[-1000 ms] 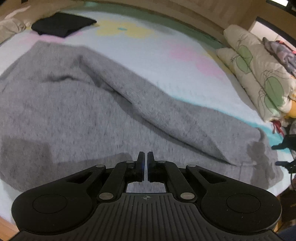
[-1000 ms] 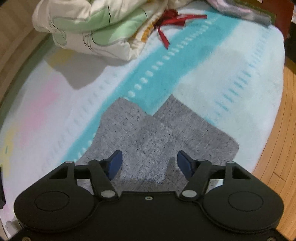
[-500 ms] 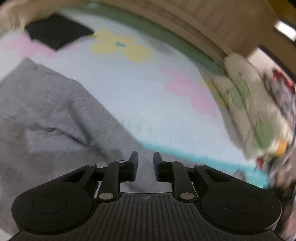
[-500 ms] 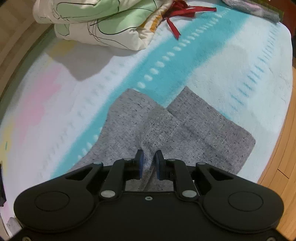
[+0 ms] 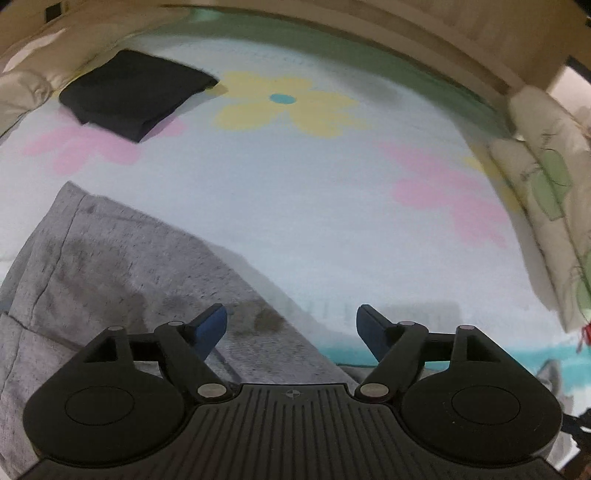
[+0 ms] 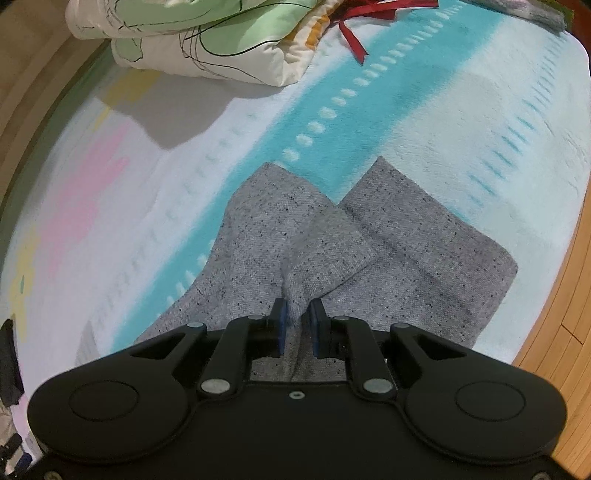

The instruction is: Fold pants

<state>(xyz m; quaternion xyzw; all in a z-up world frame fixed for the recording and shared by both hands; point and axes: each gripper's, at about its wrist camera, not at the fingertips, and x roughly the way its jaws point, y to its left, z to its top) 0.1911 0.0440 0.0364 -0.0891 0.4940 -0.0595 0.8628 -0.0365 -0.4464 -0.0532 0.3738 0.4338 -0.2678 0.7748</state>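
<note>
Grey knit pants lie spread on the flowered bed blanket. In the left wrist view my left gripper hangs above their edge, its jaws opening wide with nothing between the blue pads. In the right wrist view the two grey leg ends lie side by side on the turquoise stripe. My right gripper is shut on a pinched-up ridge of cloth from the pants, which stands lifted between its pads.
A folded black garment lies at the far left of the bed. A flower-print quilt with a red ribbon is bunched at the bed's far side. Wooden floor shows past the bed's right edge.
My left gripper has let go of the pants, opened wide and swung along the bed. My right gripper has shut on a fold of the leg cloth and lifted it slightly.
</note>
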